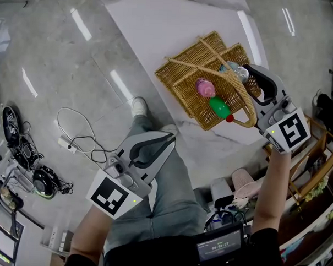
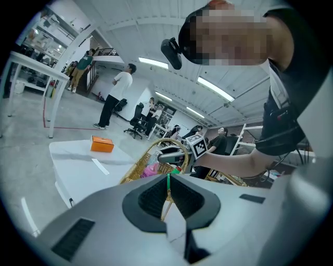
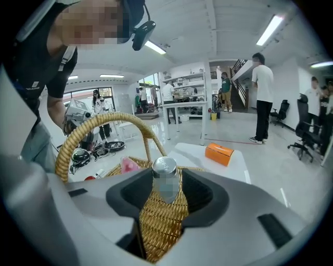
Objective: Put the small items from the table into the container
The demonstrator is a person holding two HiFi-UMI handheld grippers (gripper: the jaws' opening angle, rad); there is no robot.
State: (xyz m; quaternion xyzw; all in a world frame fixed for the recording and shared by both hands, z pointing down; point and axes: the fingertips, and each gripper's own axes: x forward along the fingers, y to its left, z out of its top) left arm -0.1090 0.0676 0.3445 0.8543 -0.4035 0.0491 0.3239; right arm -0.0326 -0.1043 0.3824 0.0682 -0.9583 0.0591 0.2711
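Floor (image 1: pixel 49 53): grey polished tiles, shiny, with light strips mirrored in them.
Cables (image 1: pixel 73 134): thin loops, white and black, lying on the floor at the far left.
Left gripper (image 1: pixel 167 138): my grey plastic one, with smooth shells and ribbed black pads. Its jaws are closed together (image 2: pixel 168 179) with nothing between them. It hangs above my lap, apart from the table.
Table (image 1: pixel 160 24): a flat white top with faint grey veins like marble.
Orange box (image 2: pixel 102 144): a small rectangular carton on the far part of the table, well apart from the basket.
Basket (image 1: pixel 185 81): the container, rectangular, of woven golden wicker with a ribbed weave. It stands on the table near my edge.
Handle (image 3: pixel 93 130): a thick braided arch over the basket.
Pink item (image 1: pixel 205 88): rounded and glossy, lying inside the basket near the middle.
Green item (image 1: pixel 218 107): smooth and oval, inside the basket, just beside the pink one.
Red ball (image 1: pixel 229 118): very small and round, at the near rim by the foot of the handle.
Right gripper (image 1: pixel 250 77): its jaws stand apart (image 3: pixel 166 177) over the right end of the basket, and the pads do not press on anything.
Bottle (image 3: pixel 165 167): small, upright, with a round silver metal cap. It stands between my right jaws above the wicker wall. I cannot tell whether it rests on the bottom.
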